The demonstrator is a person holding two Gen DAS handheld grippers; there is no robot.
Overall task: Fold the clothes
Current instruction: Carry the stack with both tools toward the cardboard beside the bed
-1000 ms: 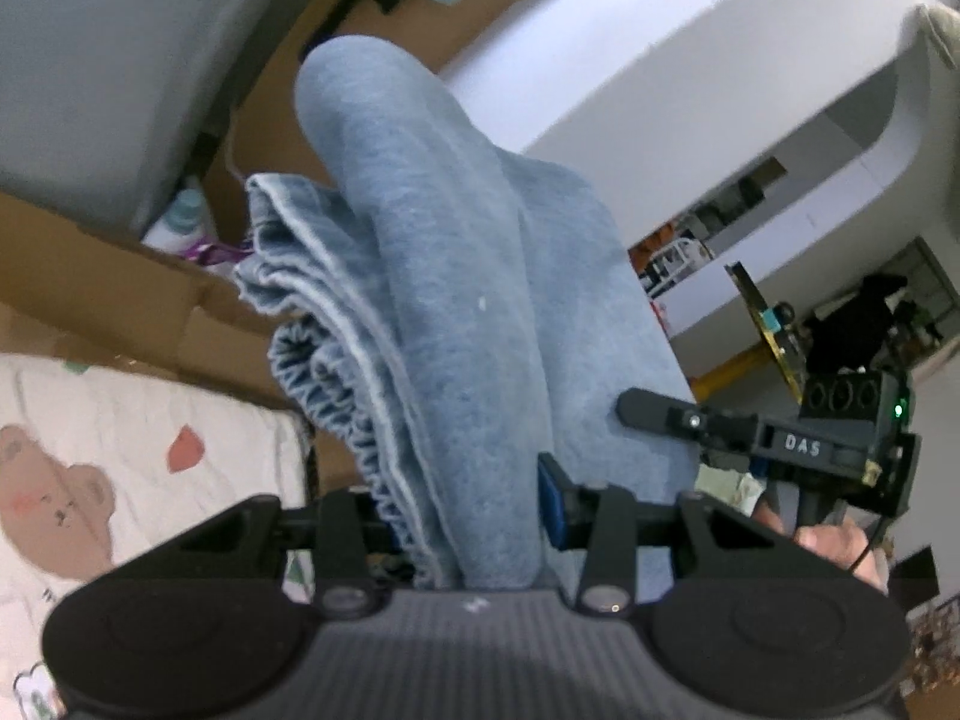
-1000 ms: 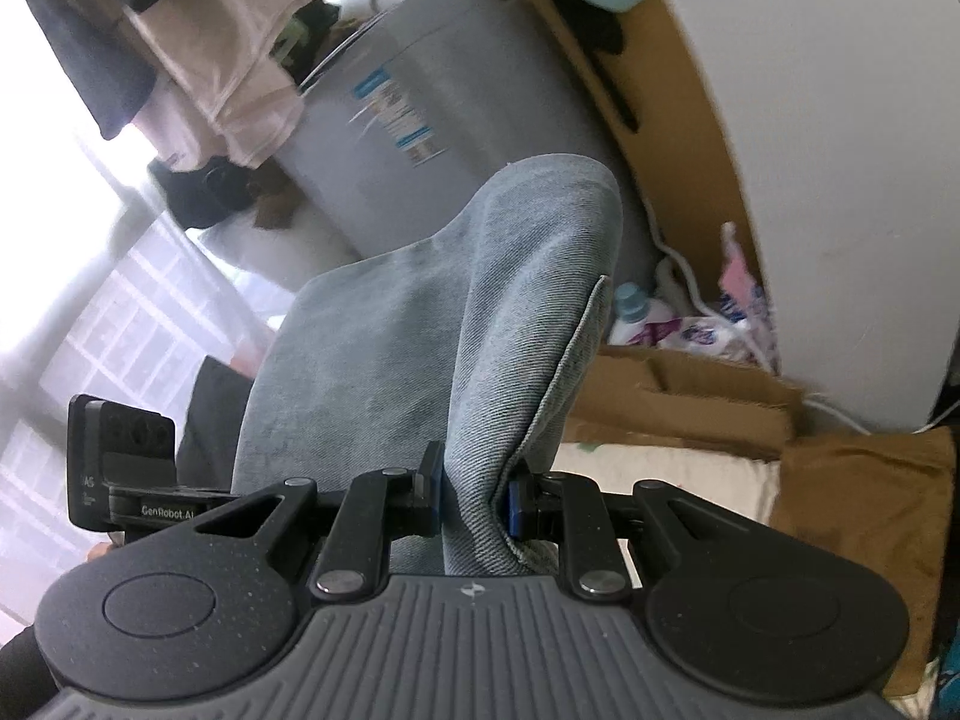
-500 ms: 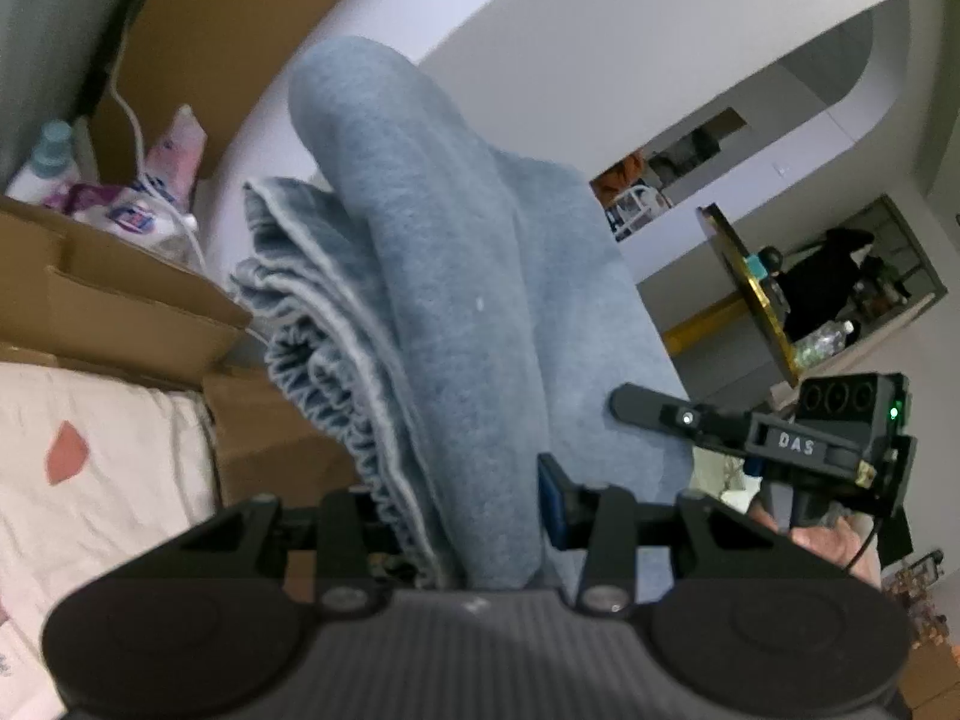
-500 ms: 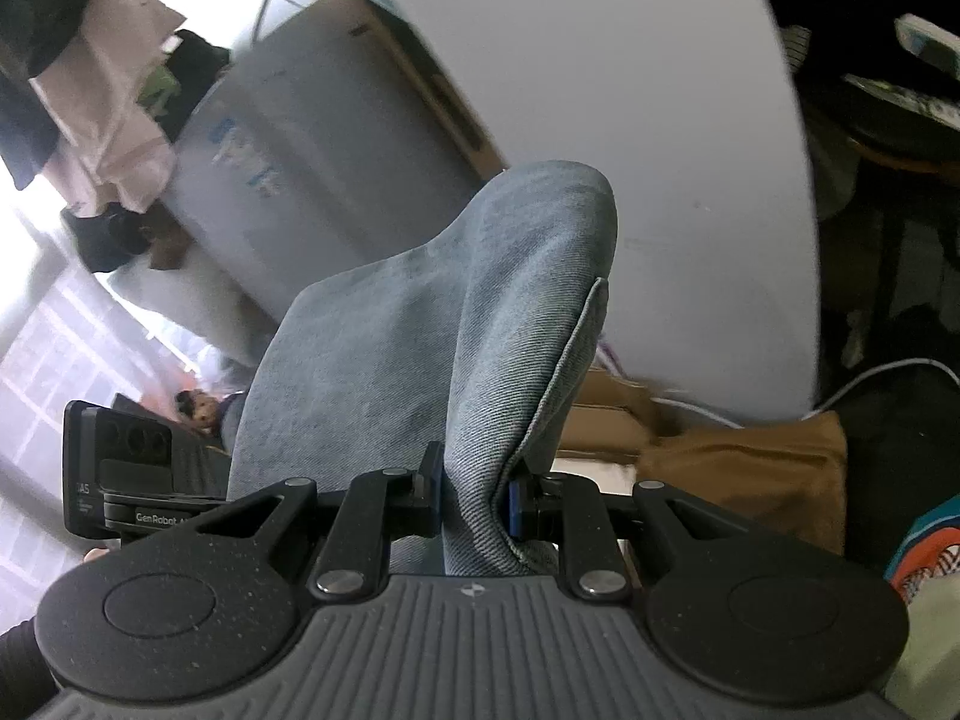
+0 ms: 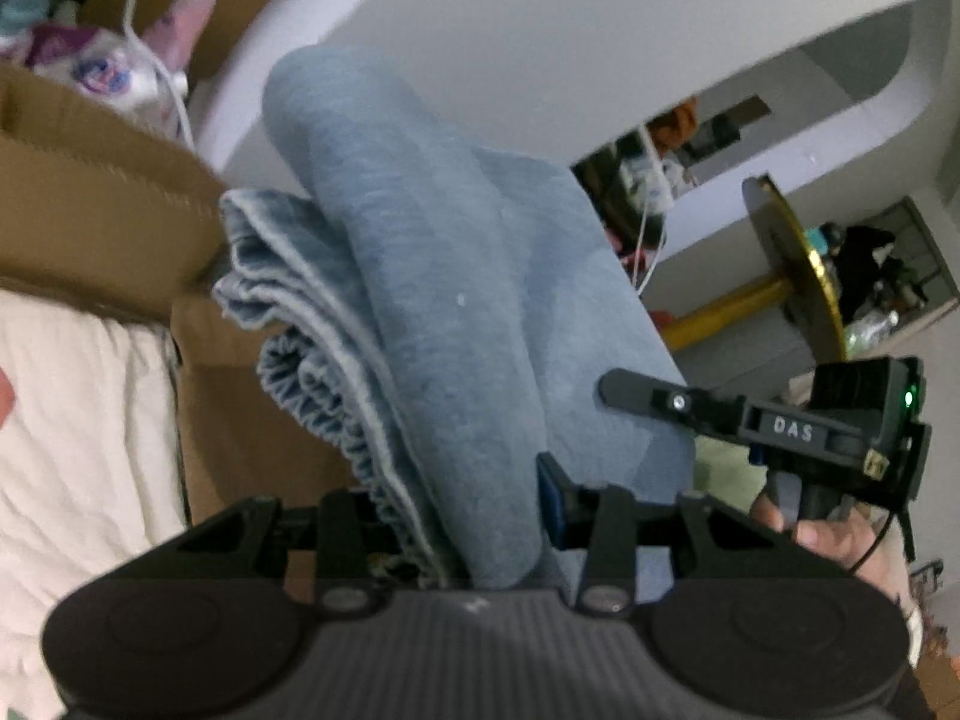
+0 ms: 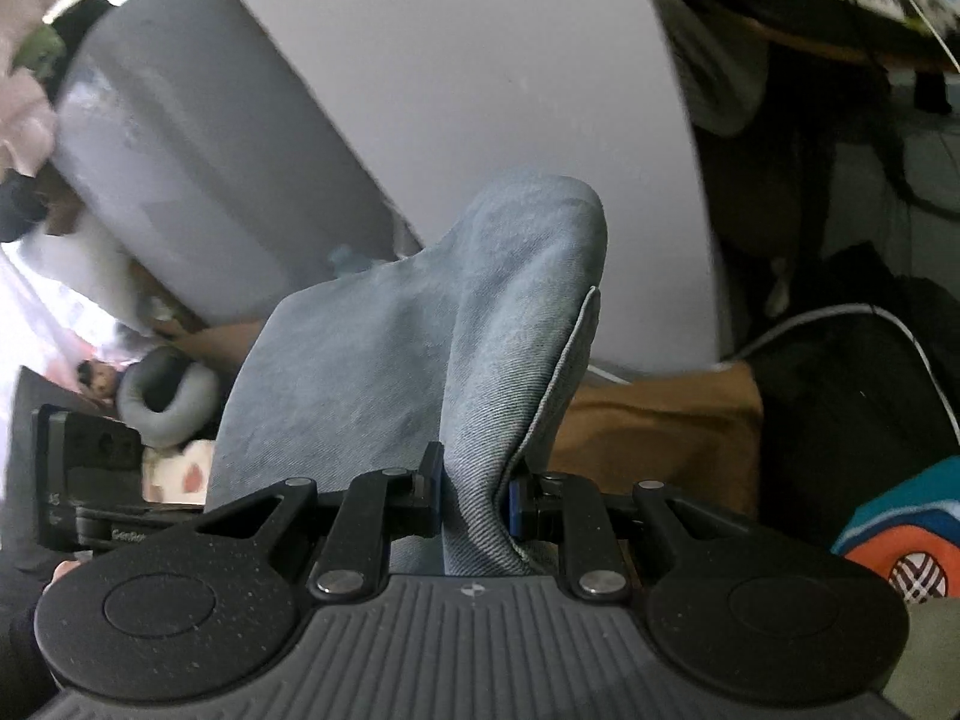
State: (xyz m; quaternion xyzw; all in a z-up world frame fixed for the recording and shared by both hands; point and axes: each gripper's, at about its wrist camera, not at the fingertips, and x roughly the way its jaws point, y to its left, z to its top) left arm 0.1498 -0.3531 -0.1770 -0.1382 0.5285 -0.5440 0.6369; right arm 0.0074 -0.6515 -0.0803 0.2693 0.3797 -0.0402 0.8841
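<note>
A light blue denim garment (image 5: pixel 450 276) hangs bunched between both grippers, with a gathered elastic edge (image 5: pixel 324 414) showing on its left side. My left gripper (image 5: pixel 462 516) is shut on a thick fold of it. My right gripper (image 6: pixel 477 492) is shut on a narrower fold of the same denim (image 6: pixel 480 312), whose stitched hem runs down its right side. In the left wrist view, my right gripper (image 5: pixel 624 390) sits to the right with a hand (image 5: pixel 840 540) on its handle. In the right wrist view, the left gripper's body (image 6: pixel 90 480) shows at the far left, its fingers hidden behind the cloth.
A cardboard box (image 5: pixel 90 192) and white printed bedding (image 5: pixel 78 420) lie low on the left. A white curved wall (image 5: pixel 540 30) stands behind. A gold round table (image 5: pixel 798 276) is far right. A grey cabinet (image 6: pixel 180 150), brown cardboard (image 6: pixel 660 420) and dark clutter (image 6: pixel 840 390) show in the right wrist view.
Both grippers have come down together with the denim, and the background has slid upward in both views. Neither grip on the cloth has changed.
</note>
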